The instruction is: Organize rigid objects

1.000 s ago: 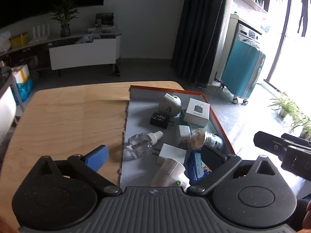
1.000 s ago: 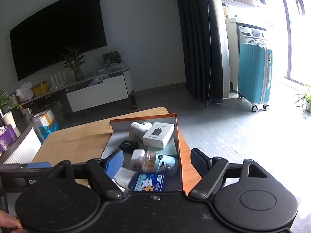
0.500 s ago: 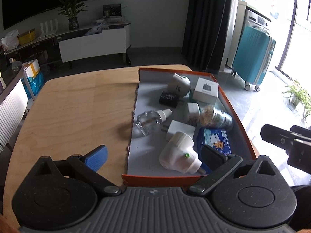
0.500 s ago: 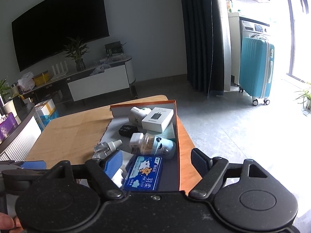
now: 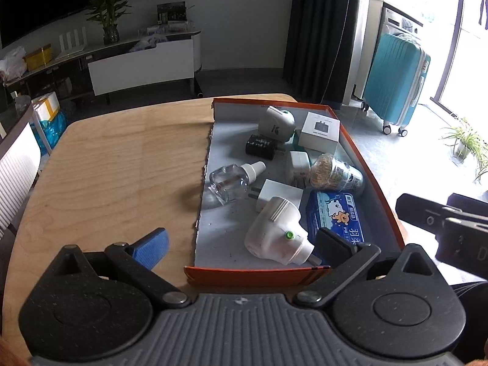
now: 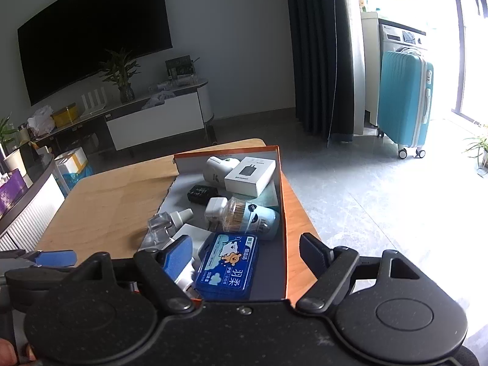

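Observation:
An orange-rimmed shallow box (image 5: 259, 273) (image 6: 283, 213) lies on the right part of a wooden table (image 5: 122, 167). It holds a white plug-in device (image 5: 274, 231), a blue tissue pack (image 5: 335, 216) (image 6: 228, 265), a clear bottle (image 5: 231, 180), a swab jar (image 5: 335, 174), a white carton (image 5: 320, 131), a black adapter (image 5: 260, 146) and white chargers. My left gripper (image 5: 241, 244) is open and empty, held above the box's near edge. My right gripper (image 6: 247, 250) is open and empty, over the box's near right corner.
The table's right edge (image 6: 305, 228) drops to a grey floor. A teal suitcase (image 5: 396, 76) stands far right. A TV bench (image 5: 143, 61) with a plant lies behind. A white radiator-like chair (image 5: 15, 177) is at left.
Both grippers have drawn back toward me and risen, so the box's near edge and more of its contents now show. Nothing in the box has moved.

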`<action>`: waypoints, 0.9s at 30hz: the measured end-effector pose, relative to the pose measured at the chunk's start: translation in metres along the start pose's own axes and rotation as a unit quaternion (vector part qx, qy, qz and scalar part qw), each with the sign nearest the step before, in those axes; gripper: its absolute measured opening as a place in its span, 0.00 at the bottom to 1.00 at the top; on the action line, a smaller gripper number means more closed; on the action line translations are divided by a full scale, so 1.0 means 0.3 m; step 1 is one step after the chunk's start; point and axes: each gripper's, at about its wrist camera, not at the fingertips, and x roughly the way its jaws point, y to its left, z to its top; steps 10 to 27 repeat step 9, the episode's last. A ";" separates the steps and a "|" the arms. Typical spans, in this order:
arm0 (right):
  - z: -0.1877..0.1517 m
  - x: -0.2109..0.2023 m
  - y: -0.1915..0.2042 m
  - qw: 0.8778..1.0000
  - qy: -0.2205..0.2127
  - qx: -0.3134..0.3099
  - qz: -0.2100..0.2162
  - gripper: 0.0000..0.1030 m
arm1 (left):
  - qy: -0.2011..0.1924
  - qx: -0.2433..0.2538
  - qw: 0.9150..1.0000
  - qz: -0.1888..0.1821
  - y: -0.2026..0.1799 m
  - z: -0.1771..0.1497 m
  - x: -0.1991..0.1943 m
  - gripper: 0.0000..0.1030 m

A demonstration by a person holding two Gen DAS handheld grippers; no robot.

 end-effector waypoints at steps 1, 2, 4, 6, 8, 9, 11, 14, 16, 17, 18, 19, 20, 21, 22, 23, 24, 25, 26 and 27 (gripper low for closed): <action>-0.001 0.001 0.001 1.000 0.001 -0.001 0.001 0.89 | 0.001 0.001 1.000 -0.004 -0.001 -0.001 0.001 1.00; -0.002 0.003 0.000 1.000 0.001 -0.001 0.001 0.89 | 0.001 -0.001 1.000 -0.007 0.000 -0.002 0.002 1.00; -0.003 0.004 -0.006 1.000 0.001 0.003 0.000 0.89 | -0.004 -0.004 1.000 -0.011 0.002 -0.006 -0.001 1.00; -0.004 0.006 -0.012 1.000 0.002 0.006 -0.003 0.89 | -0.007 -0.007 1.000 -0.006 0.003 -0.007 -0.002 1.00; -0.003 0.006 -0.018 1.000 0.001 0.010 -0.006 0.89 | -0.009 -0.010 1.000 0.001 0.006 -0.004 0.000 1.00; -0.001 0.008 -0.018 1.000 0.002 0.011 -0.007 0.89 | -0.008 -0.011 1.000 0.002 0.007 -0.003 0.002 1.00; -0.001 0.008 -0.018 1.000 0.002 0.011 -0.007 0.89 | -0.008 -0.011 1.000 0.002 0.007 -0.003 0.002 1.00; -0.001 0.008 -0.018 1.000 0.002 0.011 -0.007 0.89 | -0.008 -0.011 1.000 0.002 0.007 -0.003 0.002 1.00; -0.001 0.008 -0.018 1.000 0.002 0.011 -0.007 0.89 | -0.008 -0.011 1.000 0.002 0.007 -0.003 0.002 1.00; -0.001 0.008 -0.018 1.000 0.002 0.011 -0.007 0.89 | -0.008 -0.011 1.000 0.002 0.007 -0.003 0.002 1.00; -0.001 0.008 -0.018 1.000 0.002 0.011 -0.007 0.89 | -0.008 -0.011 1.000 0.002 0.007 -0.003 0.002 1.00; -0.001 0.008 -0.018 1.000 0.002 0.011 -0.007 0.89 | -0.008 -0.011 1.000 0.002 0.007 -0.003 0.002 1.00; -0.001 0.008 -0.018 1.000 0.002 0.011 -0.007 0.89 | -0.008 -0.011 1.000 0.002 0.007 -0.003 0.002 1.00; -0.001 0.008 -0.018 1.000 0.002 0.011 -0.007 0.89 | -0.008 -0.011 1.000 0.002 0.007 -0.003 0.002 1.00; -0.001 0.008 -0.018 1.000 0.002 0.011 -0.007 0.89 | -0.008 -0.011 1.000 0.002 0.007 -0.003 0.002 1.00; -0.001 0.008 -0.018 1.000 0.002 0.011 -0.007 0.89 | -0.008 -0.011 1.000 0.002 0.007 -0.003 0.002 1.00; -0.001 0.008 -0.018 1.000 0.002 0.011 -0.007 0.89 | -0.008 -0.011 1.000 0.002 0.007 -0.003 0.002 1.00; -0.001 0.008 -0.018 1.000 0.002 0.011 -0.007 0.89 | -0.008 -0.011 1.000 0.002 0.007 -0.003 0.002 1.00; -0.001 0.008 -0.018 1.000 0.002 0.011 -0.007 0.89 | -0.008 -0.011 1.000 0.002 0.007 -0.003 0.002 1.00; -0.001 0.008 -0.018 1.000 0.002 0.011 -0.007 0.89 | -0.008 -0.011 1.000 0.002 0.007 -0.003 0.002 1.00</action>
